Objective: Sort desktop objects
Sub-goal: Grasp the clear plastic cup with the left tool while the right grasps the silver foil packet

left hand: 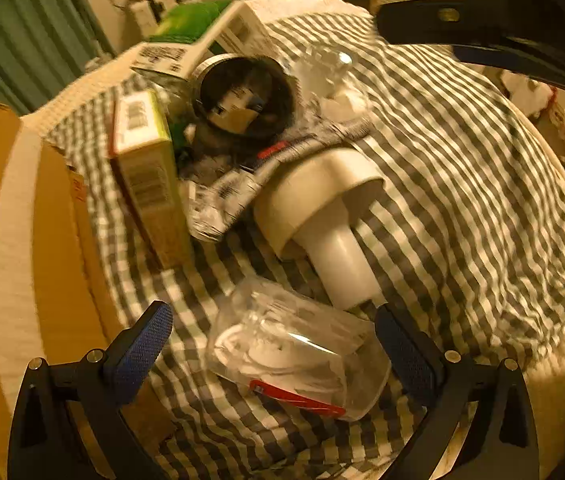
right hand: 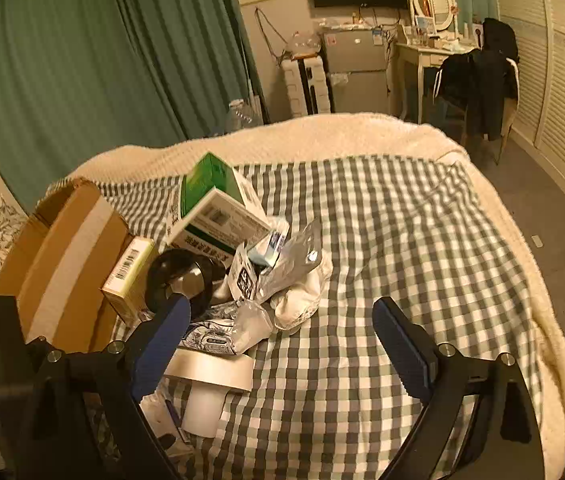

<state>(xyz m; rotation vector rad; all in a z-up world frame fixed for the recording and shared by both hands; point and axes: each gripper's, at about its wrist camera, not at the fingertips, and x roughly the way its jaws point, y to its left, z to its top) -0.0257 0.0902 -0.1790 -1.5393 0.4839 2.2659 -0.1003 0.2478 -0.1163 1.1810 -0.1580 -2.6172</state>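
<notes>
Sorting barely begun: clutter pile (right hand: 218,264) unsorted on the bed, ahead-left of right claw (right hand: 282,340), spread, empty. Left claw (left hand: 274,340) spread around clear plastic bag (left hand: 298,356), not clamped.

**Colours and patterns on the bed**

A grey-and-white checked cloth (right hand: 382,240) covers the bed, over a cream ribbed blanket (right hand: 322,136) along its far edge. On the left side lies a plain brown cardboard box (right hand: 70,256) with a pale tape stripe. Beside it lie a yellow-green carton with a black barcode (right hand: 128,276), a green-and-white carton (right hand: 210,196), a black round tin (right hand: 180,276) and a cream plastic funnel-shaped part (left hand: 322,216). A clear plastic bag with a red strip (left hand: 298,356) holds white contents. Blue pads (right hand: 162,340) line the black hand-held gripper fingers.
</notes>
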